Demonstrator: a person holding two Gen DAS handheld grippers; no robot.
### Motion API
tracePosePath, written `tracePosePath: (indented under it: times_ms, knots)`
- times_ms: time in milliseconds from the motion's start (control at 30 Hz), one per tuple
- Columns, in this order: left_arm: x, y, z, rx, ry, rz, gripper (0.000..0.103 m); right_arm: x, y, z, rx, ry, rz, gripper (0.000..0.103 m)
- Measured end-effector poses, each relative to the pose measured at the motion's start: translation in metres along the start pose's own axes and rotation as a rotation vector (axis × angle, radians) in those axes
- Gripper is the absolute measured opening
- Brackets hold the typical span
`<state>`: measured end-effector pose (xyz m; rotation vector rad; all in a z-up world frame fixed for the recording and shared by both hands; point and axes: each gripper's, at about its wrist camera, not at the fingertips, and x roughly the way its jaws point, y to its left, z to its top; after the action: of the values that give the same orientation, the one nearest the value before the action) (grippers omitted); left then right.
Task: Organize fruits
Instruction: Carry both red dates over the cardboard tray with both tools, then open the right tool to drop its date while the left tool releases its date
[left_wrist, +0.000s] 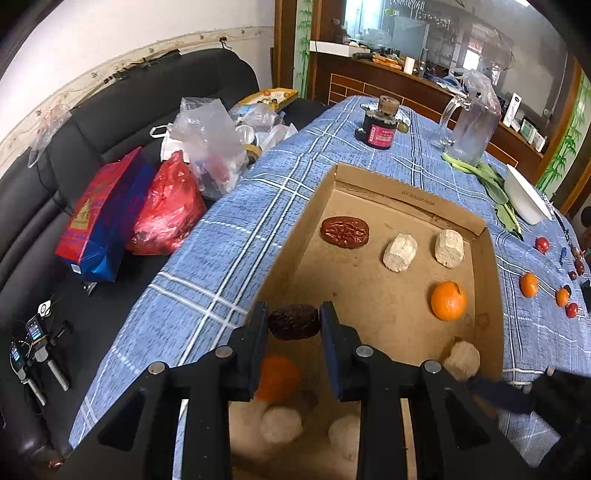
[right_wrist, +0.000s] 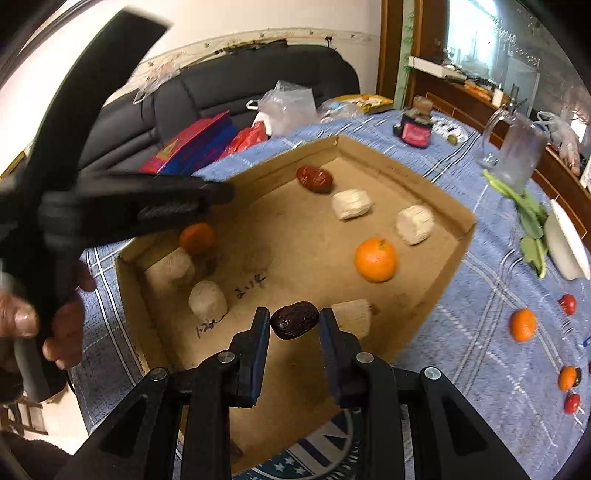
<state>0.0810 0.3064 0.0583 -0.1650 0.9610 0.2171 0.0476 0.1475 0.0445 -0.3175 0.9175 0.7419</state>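
An open cardboard box (left_wrist: 413, 194) lies on the blue checked tablecloth (left_wrist: 229, 243). In it are a red date (left_wrist: 344, 231), an orange (left_wrist: 448, 300), a second orange (left_wrist: 277, 378) and several white chunks (left_wrist: 400, 252). My left gripper (left_wrist: 293, 314) hangs over the box's near left part, shut on a dark wrinkled date (left_wrist: 293, 322). My right gripper (right_wrist: 294, 317) is over the box's near edge, shut on another dark date (right_wrist: 294, 319). In the right wrist view the left gripper (right_wrist: 218, 194) reaches in from the left, held by a hand (right_wrist: 62, 332). Its date is hidden there.
Loose small oranges (right_wrist: 523, 325) and red fruits (right_wrist: 567, 303) lie on the cloth right of the box. Behind it stand a dark jar (left_wrist: 380, 127), a glass pitcher (left_wrist: 471, 125), leafy greens (left_wrist: 487, 181) and a white bowl (left_wrist: 524, 199). Bags (left_wrist: 166, 210) crowd the black sofa on the left.
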Motion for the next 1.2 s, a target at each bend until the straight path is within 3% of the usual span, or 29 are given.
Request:
tracePosePath:
  times_ms: [433,833,1067,1133,1200]
  knots:
    - [0.037,-0.007,0.009,-0.014,0.062,-0.027,0.027,0.027,0.007,-0.006,-0.04,0.077,0.029,0.031]
    - [0.049,-0.004,0.008,-0.033,0.112,-0.022,0.027,0.028,0.006,-0.005,-0.053,0.077,0.033,0.031]
    - [0.046,-0.007,0.006,-0.018,0.117,-0.019,0.037,0.027,0.004,-0.005,-0.044,0.08,0.029,0.031]
    - [0.044,-0.007,0.006,-0.018,0.116,-0.018,0.038,0.027,0.004,-0.006,-0.045,0.081,0.028,0.037]
    - [0.04,-0.006,0.005,-0.021,0.111,-0.016,0.038,0.025,0.004,-0.006,-0.045,0.074,0.019,0.05]
